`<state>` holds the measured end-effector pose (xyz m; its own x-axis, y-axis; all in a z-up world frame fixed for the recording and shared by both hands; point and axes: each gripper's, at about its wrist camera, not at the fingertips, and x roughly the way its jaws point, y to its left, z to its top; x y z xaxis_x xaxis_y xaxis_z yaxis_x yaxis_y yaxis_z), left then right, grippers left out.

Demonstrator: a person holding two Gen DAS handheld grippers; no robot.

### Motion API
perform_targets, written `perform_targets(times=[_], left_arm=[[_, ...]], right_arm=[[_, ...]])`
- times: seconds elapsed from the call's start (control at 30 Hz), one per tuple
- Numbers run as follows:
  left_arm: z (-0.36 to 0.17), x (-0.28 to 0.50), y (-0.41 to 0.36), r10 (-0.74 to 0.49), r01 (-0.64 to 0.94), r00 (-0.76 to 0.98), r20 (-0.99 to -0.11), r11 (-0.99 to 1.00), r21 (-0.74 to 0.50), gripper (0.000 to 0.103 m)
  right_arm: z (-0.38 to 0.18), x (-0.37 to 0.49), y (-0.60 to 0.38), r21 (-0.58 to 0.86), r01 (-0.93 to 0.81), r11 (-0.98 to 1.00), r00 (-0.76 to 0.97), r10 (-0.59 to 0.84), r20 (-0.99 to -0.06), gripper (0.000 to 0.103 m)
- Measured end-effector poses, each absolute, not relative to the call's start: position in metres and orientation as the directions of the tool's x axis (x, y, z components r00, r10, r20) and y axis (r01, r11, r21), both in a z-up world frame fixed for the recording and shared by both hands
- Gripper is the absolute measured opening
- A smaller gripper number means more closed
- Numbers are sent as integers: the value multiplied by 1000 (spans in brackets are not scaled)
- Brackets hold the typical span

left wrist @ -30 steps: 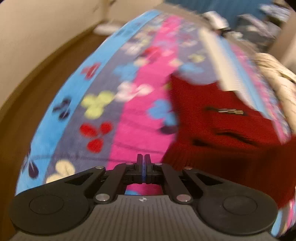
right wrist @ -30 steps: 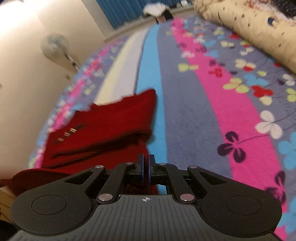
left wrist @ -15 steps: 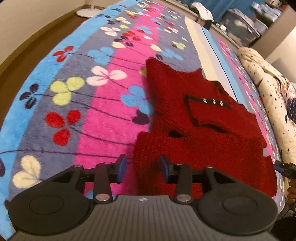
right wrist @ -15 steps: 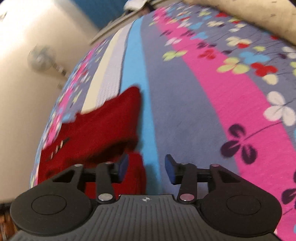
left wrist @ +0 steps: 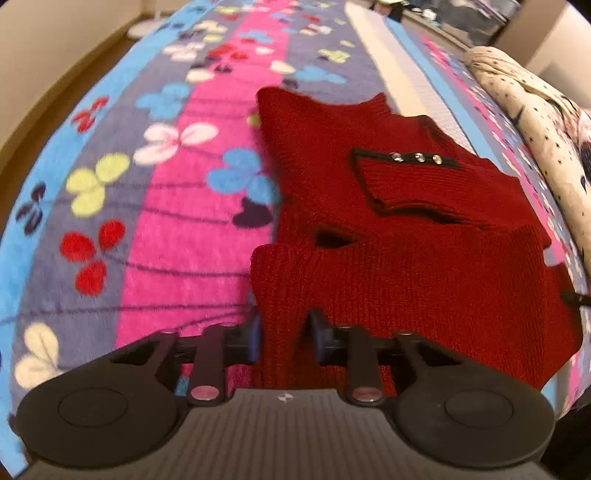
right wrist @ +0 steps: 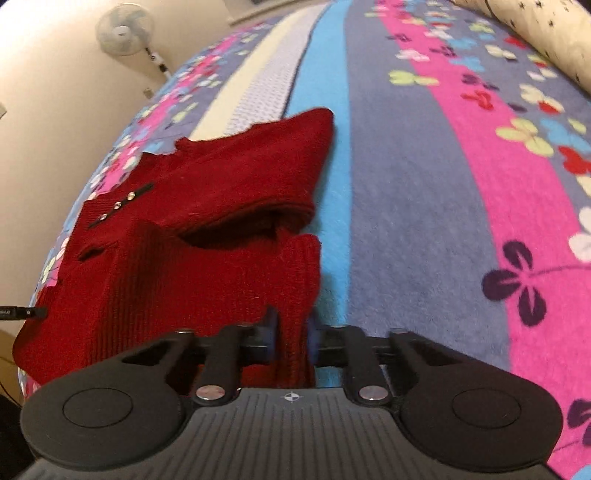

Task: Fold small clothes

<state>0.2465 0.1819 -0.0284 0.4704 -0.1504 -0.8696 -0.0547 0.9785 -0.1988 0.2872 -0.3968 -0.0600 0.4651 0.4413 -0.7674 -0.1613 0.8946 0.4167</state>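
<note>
Your sweater point(left wrist: 388, 229) lies on the blanket point(left wrist: 177, 229), close to its near edge. In the left wrist view it sits to the right, with open blanket to its left and a rolled quilt point(left wrist: 546, 122) along the far right edge. Your left gripper point(left wrist: 284, 338) straddles the sweater's near left corner; your right gripper point(right wrist: 290, 338) straddles its near right corner. In the right wrist view the fan point(right wrist: 123, 35) stands beyond the blanket's far left edge, against the wall.
</note>
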Motion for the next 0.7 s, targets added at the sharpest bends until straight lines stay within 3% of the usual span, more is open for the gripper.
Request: perform_targets(times=[0.03,0.13,0.3,0.5,0.7], left_arm=[[-26,244,179,-144,-32,484,-863,983,-182,16],[-15,236,168,-123,27,530,-839,991,-128,15],[12,220,169,-152,70,655,-740,988,-140,15],[40,214,173,-122,58,790,-601,991,-124,14],[57,222,179,-86,6,868,-488,987,-163,14]], right_arm=[[-58,286,-398,416,-167,894,474,443,-761,12],[-45,281,-401,422,-200,884,517,461,-721,11],[-10,262,-418,447,-267,854,654,501,-566,11],[9,256,-415,315,-300,901,772,423,-475,10],[17,268,-413,271,-253,929,844,349,-406,10]])
